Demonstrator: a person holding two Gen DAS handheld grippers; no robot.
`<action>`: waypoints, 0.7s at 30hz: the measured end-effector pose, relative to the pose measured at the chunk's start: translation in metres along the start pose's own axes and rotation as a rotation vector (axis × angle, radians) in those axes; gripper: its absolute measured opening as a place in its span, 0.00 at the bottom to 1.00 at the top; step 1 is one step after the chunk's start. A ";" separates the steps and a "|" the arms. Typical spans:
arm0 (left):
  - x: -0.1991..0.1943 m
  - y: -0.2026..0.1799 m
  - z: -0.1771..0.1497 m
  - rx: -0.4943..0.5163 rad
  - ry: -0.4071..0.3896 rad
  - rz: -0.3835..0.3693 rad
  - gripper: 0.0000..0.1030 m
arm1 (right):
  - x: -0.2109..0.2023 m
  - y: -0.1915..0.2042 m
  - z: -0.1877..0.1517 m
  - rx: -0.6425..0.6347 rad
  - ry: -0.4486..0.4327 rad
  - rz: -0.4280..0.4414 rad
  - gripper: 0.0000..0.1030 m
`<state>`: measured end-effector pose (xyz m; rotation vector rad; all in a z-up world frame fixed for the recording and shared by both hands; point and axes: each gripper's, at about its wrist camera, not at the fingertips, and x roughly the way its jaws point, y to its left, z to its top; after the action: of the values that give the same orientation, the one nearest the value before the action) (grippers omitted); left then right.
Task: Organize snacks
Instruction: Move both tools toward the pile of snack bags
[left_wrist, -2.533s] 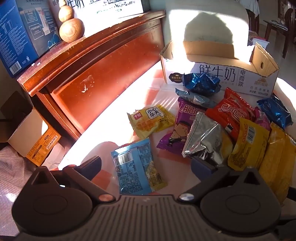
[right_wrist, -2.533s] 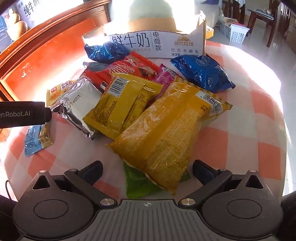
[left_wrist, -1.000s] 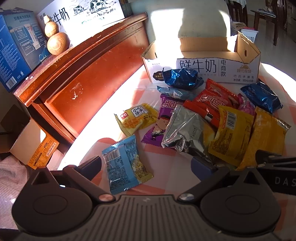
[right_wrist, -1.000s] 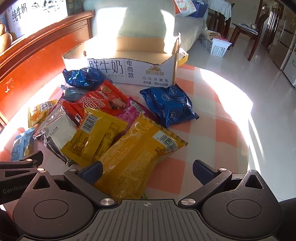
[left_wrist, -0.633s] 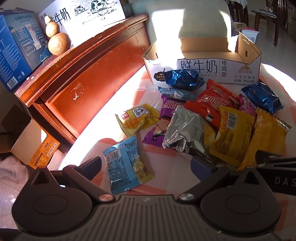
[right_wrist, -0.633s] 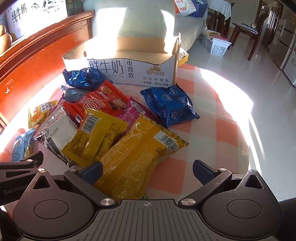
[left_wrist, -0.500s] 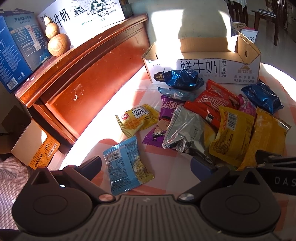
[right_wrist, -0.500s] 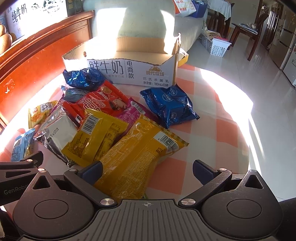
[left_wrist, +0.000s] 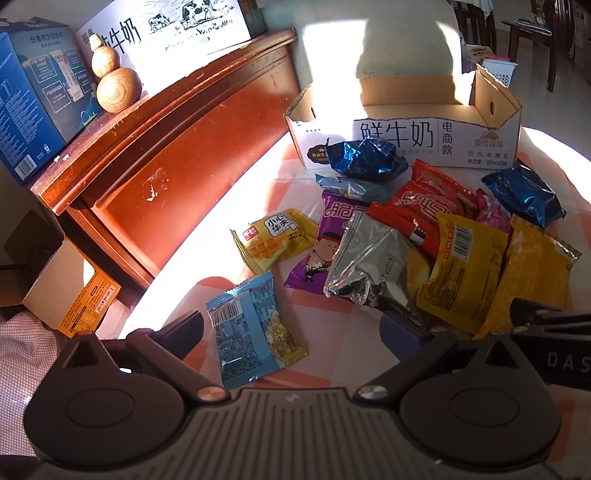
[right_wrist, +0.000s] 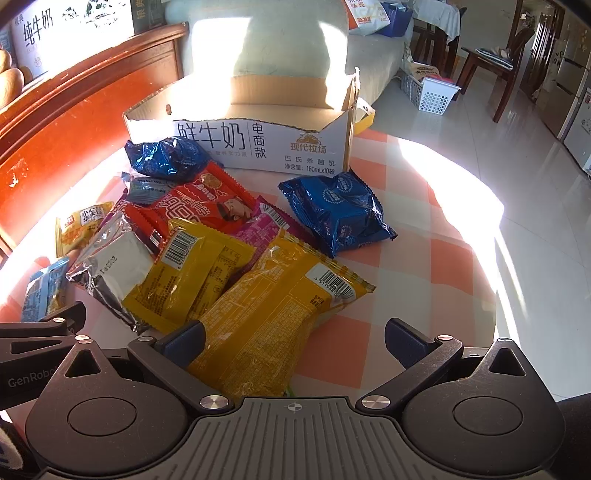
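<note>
My left tongs hover spread wide and empty over the near edge of the checked bench, a light blue packet lying flat on the cloth between the two fingers. My right tongs are likewise spread, gripping nothing, with the near end of a long yellow bag lying between the fingers, beside the left one, though I cannot tell whether they touch. Just beyond, the snacks lie in a loose heap: a crumpled silver packet overlapping a smaller yellow packet, a purple packet under the silver one, and a small waffle packet apart to the left. Farther on sit a red packet, a pink one partly buried, and a dark blue bag on its own to the right. A second dark blue bag rests against the front wall of the open milk carton box at the far edge of the bench; its inside is mostly hidden. A wooden headboard runs along the left, carrying a wooden gourd.
</note>
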<state>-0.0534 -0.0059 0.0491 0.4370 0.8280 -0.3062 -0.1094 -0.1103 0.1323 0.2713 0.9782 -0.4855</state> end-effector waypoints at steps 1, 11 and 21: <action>0.000 0.000 0.000 -0.001 0.000 0.000 0.97 | 0.000 0.000 0.000 0.002 0.000 0.000 1.00; 0.000 0.001 0.001 -0.019 0.006 -0.009 0.96 | 0.000 0.000 0.000 0.002 -0.005 -0.003 1.00; -0.003 -0.002 0.004 -0.014 0.010 -0.056 0.92 | -0.004 0.000 -0.001 -0.037 -0.018 -0.003 1.00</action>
<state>-0.0537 -0.0088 0.0532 0.4034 0.8527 -0.3499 -0.1119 -0.1094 0.1350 0.2320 0.9688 -0.4717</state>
